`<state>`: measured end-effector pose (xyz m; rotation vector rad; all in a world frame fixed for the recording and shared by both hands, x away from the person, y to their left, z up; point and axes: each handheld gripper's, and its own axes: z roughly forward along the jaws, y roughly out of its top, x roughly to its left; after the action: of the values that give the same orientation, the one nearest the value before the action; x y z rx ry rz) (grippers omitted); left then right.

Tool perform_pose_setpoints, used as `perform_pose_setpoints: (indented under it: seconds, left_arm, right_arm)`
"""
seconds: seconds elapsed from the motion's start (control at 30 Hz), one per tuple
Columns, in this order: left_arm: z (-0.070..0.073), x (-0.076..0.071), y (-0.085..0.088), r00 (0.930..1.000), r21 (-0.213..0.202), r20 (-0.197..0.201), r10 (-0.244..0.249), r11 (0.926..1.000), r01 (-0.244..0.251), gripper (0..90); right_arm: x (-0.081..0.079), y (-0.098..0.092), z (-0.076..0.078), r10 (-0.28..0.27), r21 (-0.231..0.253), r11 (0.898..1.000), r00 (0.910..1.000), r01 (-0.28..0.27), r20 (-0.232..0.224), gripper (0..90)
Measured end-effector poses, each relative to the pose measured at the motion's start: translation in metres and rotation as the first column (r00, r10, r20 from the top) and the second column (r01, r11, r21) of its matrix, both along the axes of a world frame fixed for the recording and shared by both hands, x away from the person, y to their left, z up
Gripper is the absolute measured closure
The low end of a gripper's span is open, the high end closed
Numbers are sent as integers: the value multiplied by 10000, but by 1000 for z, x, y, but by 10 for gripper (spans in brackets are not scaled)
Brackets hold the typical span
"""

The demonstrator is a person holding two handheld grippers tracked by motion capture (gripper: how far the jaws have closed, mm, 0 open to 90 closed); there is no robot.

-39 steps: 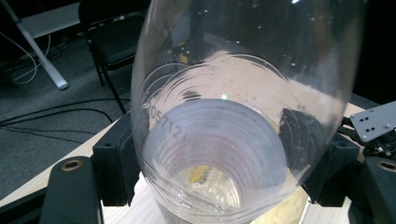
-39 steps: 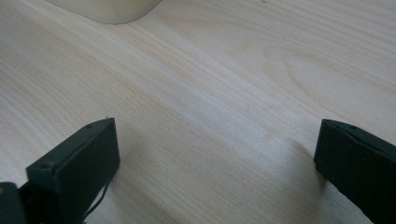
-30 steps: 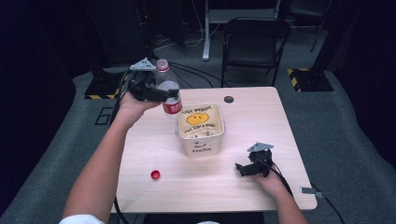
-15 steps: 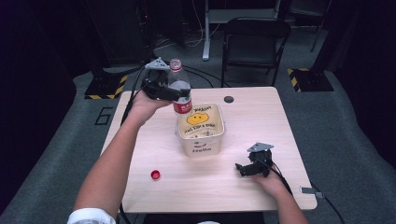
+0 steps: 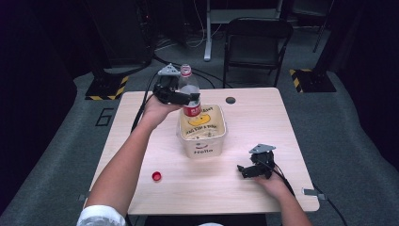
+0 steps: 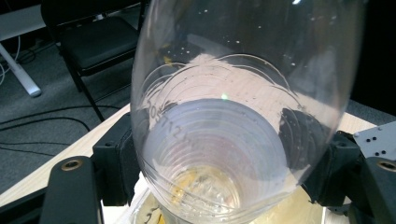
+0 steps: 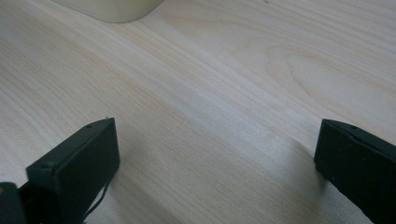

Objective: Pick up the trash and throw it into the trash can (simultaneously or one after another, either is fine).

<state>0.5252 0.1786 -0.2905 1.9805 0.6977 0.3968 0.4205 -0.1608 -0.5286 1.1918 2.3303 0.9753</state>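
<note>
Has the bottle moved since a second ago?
Yes. The bottle, in the left gripper, went right, toward the tub, now above its rim.

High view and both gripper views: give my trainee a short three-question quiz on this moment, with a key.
1. True or false: the red cap is screwed onto the bottle.
2. What does the left gripper hold? A) the tub B) the bottle C) the cap
3. Fill in: the right gripper rests on the ____ with its jaws open.

Key:
1. False; the cap lies on the table by itself.
2. B; the jaws clamp the clear bottle above the cream tub.
3. table.
</note>
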Motion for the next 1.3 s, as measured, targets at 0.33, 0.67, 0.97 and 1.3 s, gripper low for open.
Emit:
perform_pose_setpoints:
  seconds: [0.33, 0.67, 0.97, 1.3]
  left_arm:
    - [-24, 5, -2, 9994, 105, -260, 247, 9996, -244, 258]
    - [-47, 7, -2, 9988, 268, -322, 366, 9990, -358, 258]
    - [-72, 10, 8, 9943, 194, -673, 827, 9965, -815, 258]
    - [-84, 11, 9, 9935, 218, -775, 837, 9964, -823, 258]
  right_arm:
    - [1, 0, 0, 63, 6, 10000, 10000, -63, -23, 0]
    - [1, 0, 0, 92, -17, 10000, 10000, -92, -19, 0]
    - [1, 0, 0, 97, -15, 10000, 10000, -97, -24, 0]
    - [1, 0, 0, 93, -15, 10000, 10000, -93, -18, 0]
